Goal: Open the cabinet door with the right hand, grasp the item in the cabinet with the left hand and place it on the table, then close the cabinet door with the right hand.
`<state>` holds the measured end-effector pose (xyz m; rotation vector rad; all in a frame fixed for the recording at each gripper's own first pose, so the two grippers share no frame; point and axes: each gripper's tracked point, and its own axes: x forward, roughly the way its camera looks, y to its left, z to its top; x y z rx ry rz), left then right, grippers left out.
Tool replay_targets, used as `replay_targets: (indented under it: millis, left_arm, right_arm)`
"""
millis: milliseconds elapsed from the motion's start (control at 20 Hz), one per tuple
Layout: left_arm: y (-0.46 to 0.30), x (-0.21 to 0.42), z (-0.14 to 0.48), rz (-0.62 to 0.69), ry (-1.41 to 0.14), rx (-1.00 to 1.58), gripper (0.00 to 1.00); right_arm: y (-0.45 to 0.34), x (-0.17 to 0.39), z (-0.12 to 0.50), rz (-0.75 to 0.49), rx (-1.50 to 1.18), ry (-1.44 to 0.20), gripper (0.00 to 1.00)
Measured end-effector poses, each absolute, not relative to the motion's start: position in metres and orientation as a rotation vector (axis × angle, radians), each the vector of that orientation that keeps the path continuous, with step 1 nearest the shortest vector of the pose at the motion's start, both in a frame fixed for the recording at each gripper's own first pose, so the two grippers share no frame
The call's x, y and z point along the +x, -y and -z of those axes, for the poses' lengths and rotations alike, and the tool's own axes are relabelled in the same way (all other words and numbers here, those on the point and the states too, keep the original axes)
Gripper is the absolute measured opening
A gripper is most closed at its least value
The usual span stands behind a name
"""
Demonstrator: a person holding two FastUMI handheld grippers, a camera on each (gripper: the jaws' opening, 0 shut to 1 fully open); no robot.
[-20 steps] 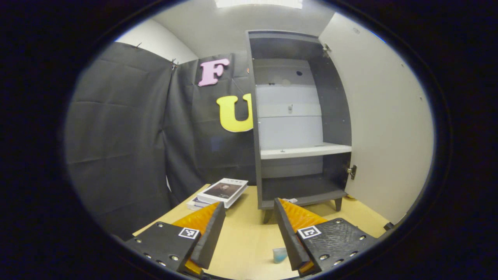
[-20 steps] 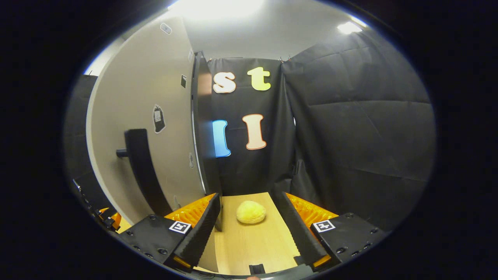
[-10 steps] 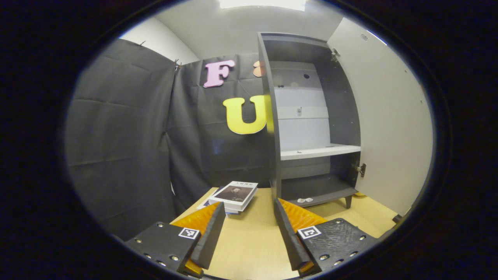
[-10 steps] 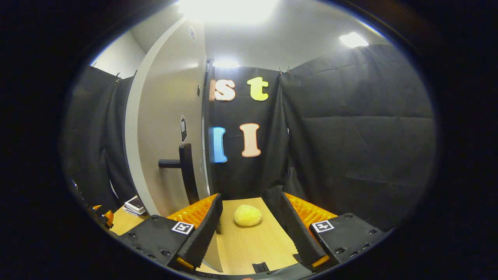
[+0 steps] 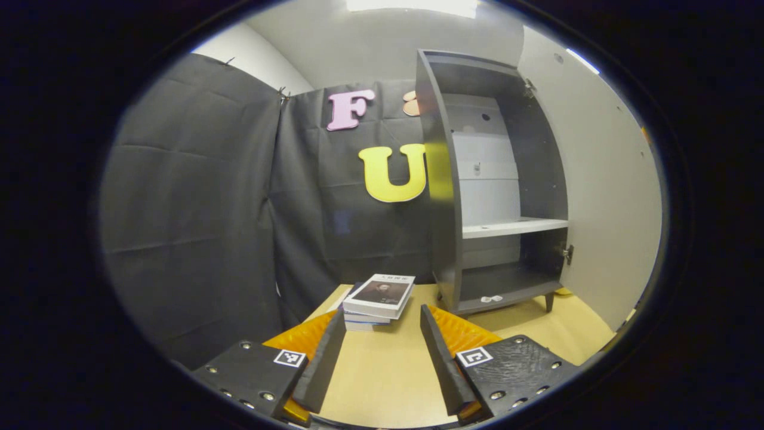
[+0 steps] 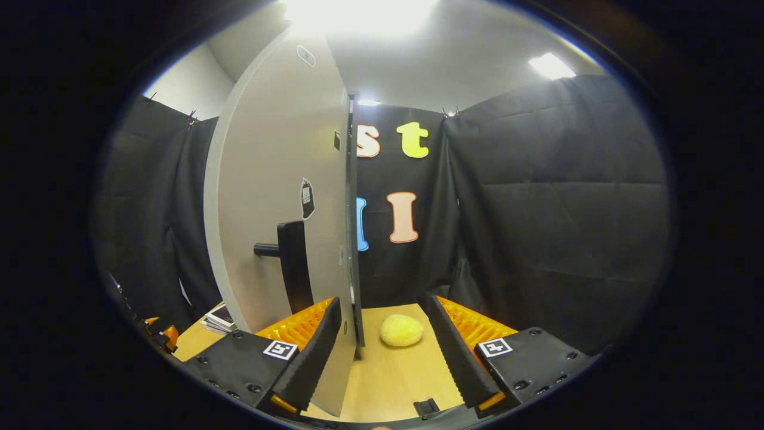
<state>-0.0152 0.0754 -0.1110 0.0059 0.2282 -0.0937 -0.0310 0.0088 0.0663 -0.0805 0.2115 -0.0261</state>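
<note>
Left gripper (image 5: pixel 382 352): jaws wide apart, holding nothing, over the table (image 5: pixel 382 382). Its fingers (image 5: pixel 319 364) touch no object.

Right gripper (image 6: pixel 379 352): jaws wide apart, nothing held. The free edge of the door (image 6: pixel 280 197) stands between its fingers; whether the left one touches the panel cannot be told.

Cabinet (image 5: pixel 439 179): dark, on short legs, standing on the table ahead and to the right of the left gripper, well apart from it. Door swung fully open to the right. One pale shelf (image 5: pixel 513 227) inside, bare as far as visible. A small white scrap (image 5: pixel 491 298) lies on the cabinet floor; too small to identify.

Books (image 5: pixel 379 295): a short stack on the table just beyond the left gripper's fingertips, left of the cabinet.

Left gripper view: gives the cabinet interior and the door's inner face with hinges.

Right gripper view: gives the door's outer face with its dark handle (image 6: pixel 292 266), a tag above it, and a yellow ball (image 6: pixel 401 330) on the table beyond the fingertips, right of the door edge. The books' corner and part of the other gripper sit at far left.
</note>
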Motion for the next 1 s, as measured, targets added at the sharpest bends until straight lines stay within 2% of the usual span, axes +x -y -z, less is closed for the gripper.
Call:
replay_targets:
  millis: [200, 450, 750, 1000]
  left_arm:
    - [-0.093, -0.023, 0.112, 0.086, -0.228, 0.005, 0.76]
    - [-0.108, -0.041, 0.114, 0.076, -0.237, -0.007, 0.76]
    - [-0.117, -0.043, 0.106, 0.082, -0.231, 0.009, 0.76]
    - [-0.105, -0.034, 0.075, 0.043, -0.182, -0.001, 0.76]
  right_arm:
    - [-0.061, -0.027, -0.061, -0.067, -0.077, -0.195, 0.94]
    - [-0.148, -0.029, -0.048, -0.380, 0.075, -0.227, 0.95]
    - [-0.144, -0.022, -0.055, -0.371, 0.119, -0.210, 0.95]
    - [-0.111, -0.021, -0.052, -0.339, 0.040, -0.187, 0.96]
